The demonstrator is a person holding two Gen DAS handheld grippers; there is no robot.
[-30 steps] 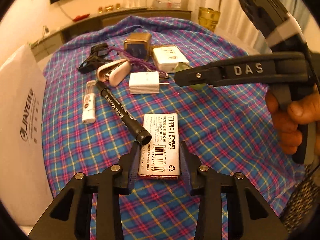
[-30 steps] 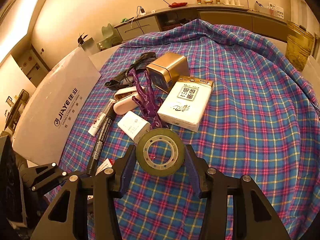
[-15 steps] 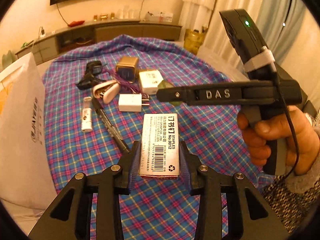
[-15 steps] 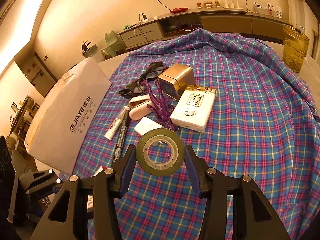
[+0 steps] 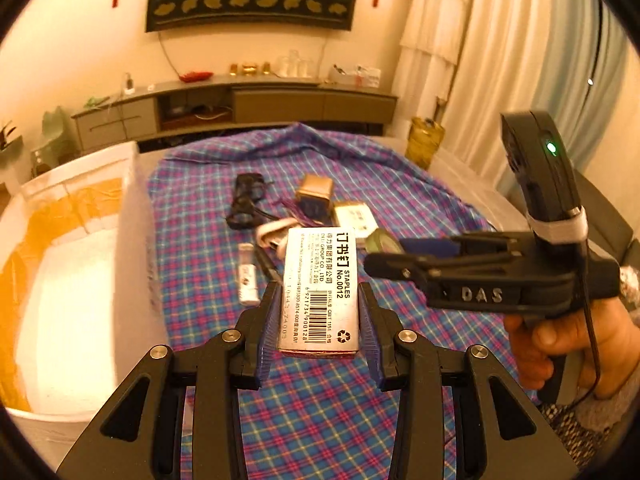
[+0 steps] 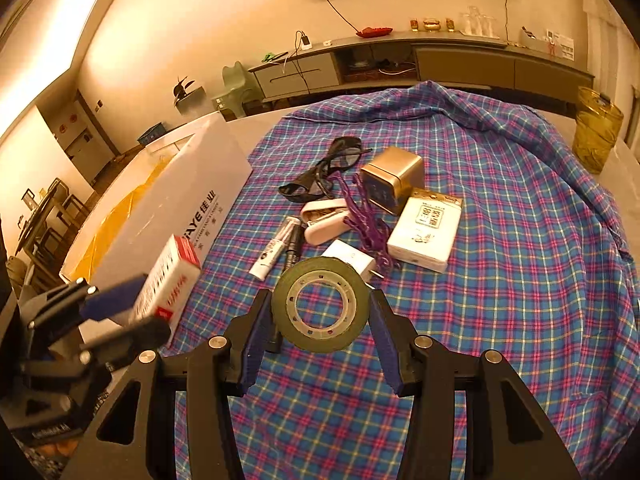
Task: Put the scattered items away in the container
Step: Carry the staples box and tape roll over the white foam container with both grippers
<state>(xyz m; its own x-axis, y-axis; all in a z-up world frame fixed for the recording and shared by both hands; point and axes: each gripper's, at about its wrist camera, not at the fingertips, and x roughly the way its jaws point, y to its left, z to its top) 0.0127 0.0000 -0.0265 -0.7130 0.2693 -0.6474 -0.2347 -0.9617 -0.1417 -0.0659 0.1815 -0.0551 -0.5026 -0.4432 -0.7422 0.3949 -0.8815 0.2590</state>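
Observation:
My left gripper is shut on a white staples box and holds it high above the plaid cloth; it also shows in the right wrist view. My right gripper is shut on a green tape roll, lifted above the cloth. The white container with a yellow lining stands at the left; it also shows in the right wrist view. On the cloth lie sunglasses, a gold tin, a white packet, a pink stapler, a charger, a marker and a white tube.
The plaid cloth covers a round table. A purple cord lies among the items. An amber glass jar stands at the far right edge. A sideboard runs along the back wall.
Both grippers have risen from the cloth with their loads. The left gripper has lifted the staples box and turned toward the container, which now shows its open inside.

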